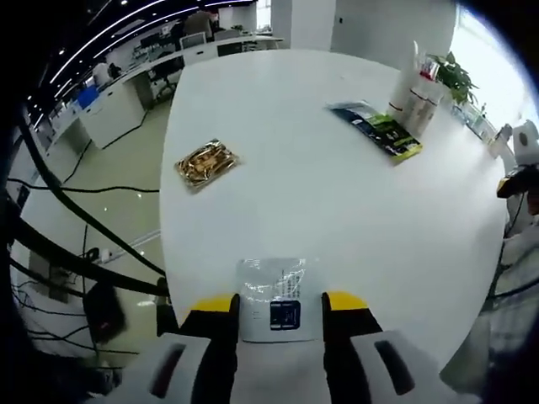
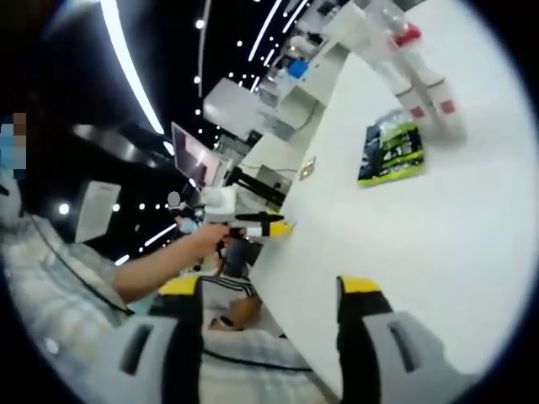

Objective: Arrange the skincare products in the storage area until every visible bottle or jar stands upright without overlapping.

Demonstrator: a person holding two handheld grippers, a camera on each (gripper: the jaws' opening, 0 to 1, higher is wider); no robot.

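My left gripper is shut on a white flat pack with a dark blue label, its yellow-tipped jaws pressing on both sides of it above the near edge of the white table. A gold packet lies at the left of the table, and a green and black packet lies further back, in front of white bottles. My right gripper stands open with nothing between its jaws, off the table's edge. In its view I see the green packet and white bottles with red caps.
A potted plant stands behind the bottles. A person's hand holds the left gripper by the table's edge, with a checked sleeve below. Cables and office desks lie left of the table.
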